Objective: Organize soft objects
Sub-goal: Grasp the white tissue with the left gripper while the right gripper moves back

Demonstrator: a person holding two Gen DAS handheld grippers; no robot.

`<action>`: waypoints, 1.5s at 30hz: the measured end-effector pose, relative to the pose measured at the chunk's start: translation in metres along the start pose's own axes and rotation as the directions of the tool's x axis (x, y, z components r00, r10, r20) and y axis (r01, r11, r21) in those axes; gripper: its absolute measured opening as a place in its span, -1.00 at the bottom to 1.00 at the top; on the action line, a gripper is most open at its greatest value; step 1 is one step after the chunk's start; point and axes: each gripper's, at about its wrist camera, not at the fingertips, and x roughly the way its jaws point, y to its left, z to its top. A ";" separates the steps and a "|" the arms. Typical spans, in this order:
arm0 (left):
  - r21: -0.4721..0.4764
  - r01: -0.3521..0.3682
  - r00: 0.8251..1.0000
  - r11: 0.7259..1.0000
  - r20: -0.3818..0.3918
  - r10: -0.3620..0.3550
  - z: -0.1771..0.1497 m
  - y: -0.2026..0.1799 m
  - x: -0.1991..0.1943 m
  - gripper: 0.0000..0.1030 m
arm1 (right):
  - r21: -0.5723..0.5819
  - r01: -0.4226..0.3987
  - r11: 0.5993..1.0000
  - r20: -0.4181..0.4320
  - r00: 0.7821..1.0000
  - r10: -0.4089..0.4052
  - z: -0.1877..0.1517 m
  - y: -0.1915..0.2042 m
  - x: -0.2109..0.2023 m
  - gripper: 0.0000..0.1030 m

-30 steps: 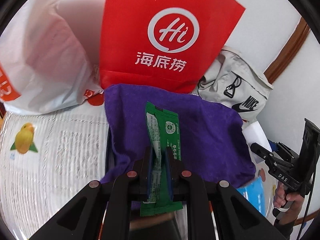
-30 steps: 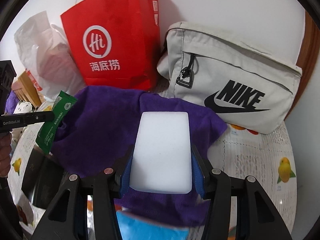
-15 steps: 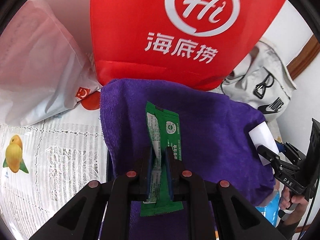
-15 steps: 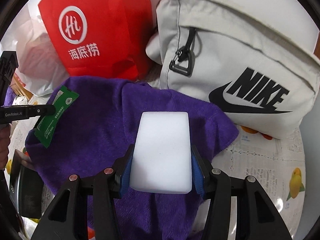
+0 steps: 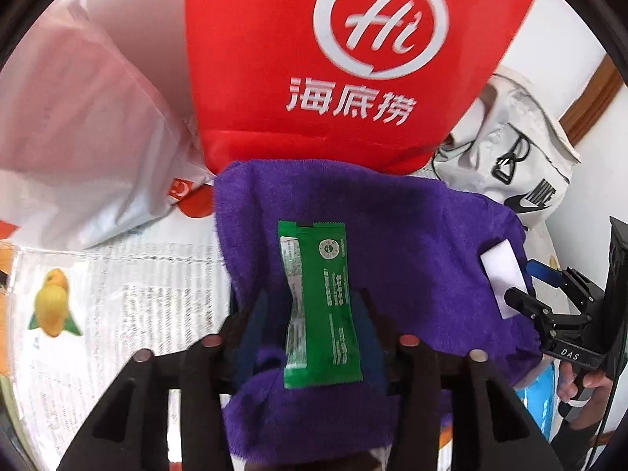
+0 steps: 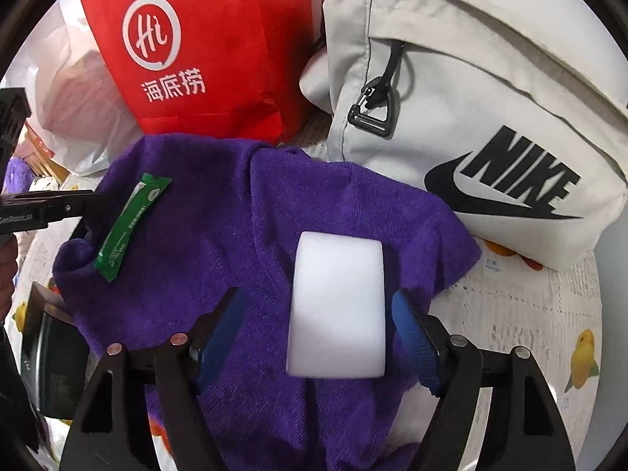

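Note:
A purple towel (image 5: 412,259) lies spread on the table; it also shows in the right wrist view (image 6: 243,235). A green sachet (image 5: 322,306) lies flat on the towel between the fingers of my open left gripper (image 5: 310,314); it also shows in the right wrist view (image 6: 131,223). A white sponge block (image 6: 337,310) lies on the towel between the blue pads of my open right gripper (image 6: 318,314), which do not touch it. The sponge (image 5: 502,274) and right gripper (image 5: 549,306) show at the right of the left wrist view.
A red paper bag (image 5: 333,70) stands behind the towel, a white plastic bag (image 5: 78,149) to its left and a grey Nike bag (image 6: 490,125) to its right. A black box (image 6: 51,357) lies under the towel's left edge. The tablecloth (image 6: 530,333) has fruit prints.
Both grippers have opened. The green sachet and the white sponge, held before, now lie loose on the purple towel. Both cameras moved a little closer to the bags.

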 end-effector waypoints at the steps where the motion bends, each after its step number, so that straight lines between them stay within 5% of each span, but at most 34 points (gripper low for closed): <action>1: 0.007 -0.005 1.000 1.000 0.013 0.004 -0.003 -0.001 -0.006 -0.06 | 0.006 -0.003 1.000 0.003 1.000 0.003 -0.002 0.000 -0.004 0.49; 6: 0.025 -0.037 0.993 0.999 0.114 0.034 -0.027 -0.004 -0.047 -0.05 | 0.019 -0.006 1.000 0.048 0.999 0.005 -0.014 0.010 -0.039 0.49; 26: 0.090 0.061 0.993 0.994 0.094 -0.070 -0.197 -0.044 -0.132 -0.02 | -0.003 -0.044 0.999 0.204 0.978 0.044 -0.157 0.071 -0.172 0.48; 39: 0.281 0.091 0.990 0.955 0.083 -0.118 -0.278 -0.090 -0.116 0.02 | 0.041 -0.041 0.998 0.229 0.973 0.030 -0.228 0.074 -0.189 0.32; 45: 0.297 0.086 0.993 0.951 0.050 -0.105 -0.280 -0.098 -0.091 -0.37 | 0.084 -0.041 0.996 0.217 0.976 0.022 -0.248 0.070 -0.184 0.32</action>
